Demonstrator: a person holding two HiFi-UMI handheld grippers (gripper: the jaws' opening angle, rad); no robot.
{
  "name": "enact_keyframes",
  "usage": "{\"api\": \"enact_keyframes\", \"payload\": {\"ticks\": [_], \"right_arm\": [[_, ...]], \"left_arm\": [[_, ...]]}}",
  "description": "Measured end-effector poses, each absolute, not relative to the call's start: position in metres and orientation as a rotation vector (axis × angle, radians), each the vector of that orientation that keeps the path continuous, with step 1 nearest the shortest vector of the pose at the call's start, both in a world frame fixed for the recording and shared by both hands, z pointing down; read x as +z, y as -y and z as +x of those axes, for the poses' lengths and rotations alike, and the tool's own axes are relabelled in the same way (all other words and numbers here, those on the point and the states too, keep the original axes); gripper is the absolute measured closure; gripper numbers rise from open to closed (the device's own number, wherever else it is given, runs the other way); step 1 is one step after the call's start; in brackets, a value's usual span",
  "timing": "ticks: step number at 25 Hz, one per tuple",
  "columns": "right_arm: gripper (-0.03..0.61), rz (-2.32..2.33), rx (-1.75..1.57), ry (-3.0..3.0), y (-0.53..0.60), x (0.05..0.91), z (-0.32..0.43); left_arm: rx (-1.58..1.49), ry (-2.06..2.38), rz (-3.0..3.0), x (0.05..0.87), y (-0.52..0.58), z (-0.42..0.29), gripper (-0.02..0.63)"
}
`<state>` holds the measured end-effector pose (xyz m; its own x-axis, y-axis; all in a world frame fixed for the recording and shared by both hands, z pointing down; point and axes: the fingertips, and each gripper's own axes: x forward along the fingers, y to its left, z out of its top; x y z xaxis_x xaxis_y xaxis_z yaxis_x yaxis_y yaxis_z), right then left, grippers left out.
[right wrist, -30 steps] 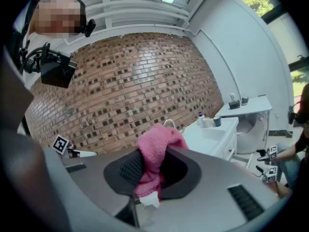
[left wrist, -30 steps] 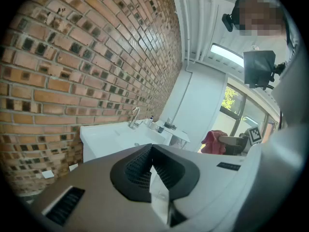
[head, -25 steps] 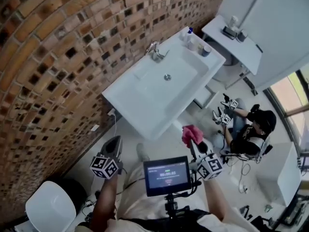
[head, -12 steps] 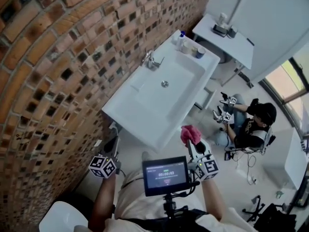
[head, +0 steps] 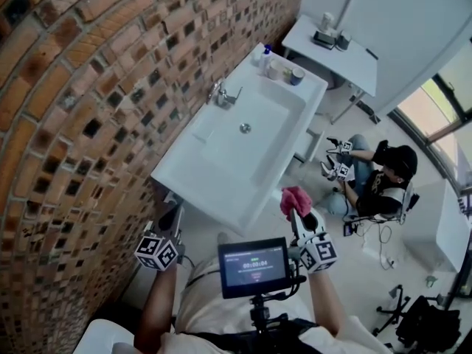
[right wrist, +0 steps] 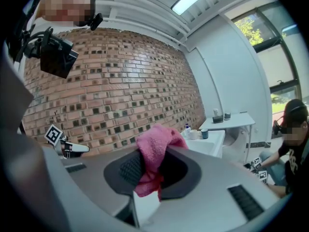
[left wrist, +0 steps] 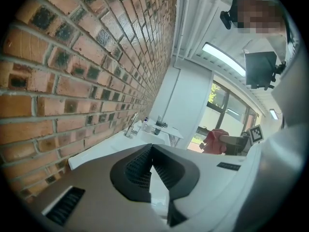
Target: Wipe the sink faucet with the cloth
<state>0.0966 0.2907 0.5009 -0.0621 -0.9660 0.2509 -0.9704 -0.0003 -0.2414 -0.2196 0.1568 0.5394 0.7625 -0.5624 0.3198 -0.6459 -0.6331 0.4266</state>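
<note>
A white sink stands against the brick wall, with a chrome faucet at its back edge by the wall. My right gripper is shut on a pink cloth, held just off the sink's near right corner. The cloth bunches between the jaws in the right gripper view. My left gripper is shut and holds nothing, below the sink's near left corner. The faucet shows small and far in the left gripper view.
Bottles and cups stand on the sink's far end. A white side table stands beyond it. A seated person holding grippers is on the floor to the right. A screen is mounted on my chest.
The view has shifted, so the sink and faucet now sit further left in the frame. Both grippers hold about the same pose, the right one still gripping the cloth.
</note>
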Motion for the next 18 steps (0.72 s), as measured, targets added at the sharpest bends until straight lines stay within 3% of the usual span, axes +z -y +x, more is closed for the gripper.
{"api": "enact_keyframes", "payload": {"ticks": [18], "right_arm": [[0.492, 2.044, 0.649, 2.23, -0.25, 0.505, 0.127]], "left_arm": [[0.256, 0.884, 2.372, 0.552, -0.151, -0.174, 0.621]]}}
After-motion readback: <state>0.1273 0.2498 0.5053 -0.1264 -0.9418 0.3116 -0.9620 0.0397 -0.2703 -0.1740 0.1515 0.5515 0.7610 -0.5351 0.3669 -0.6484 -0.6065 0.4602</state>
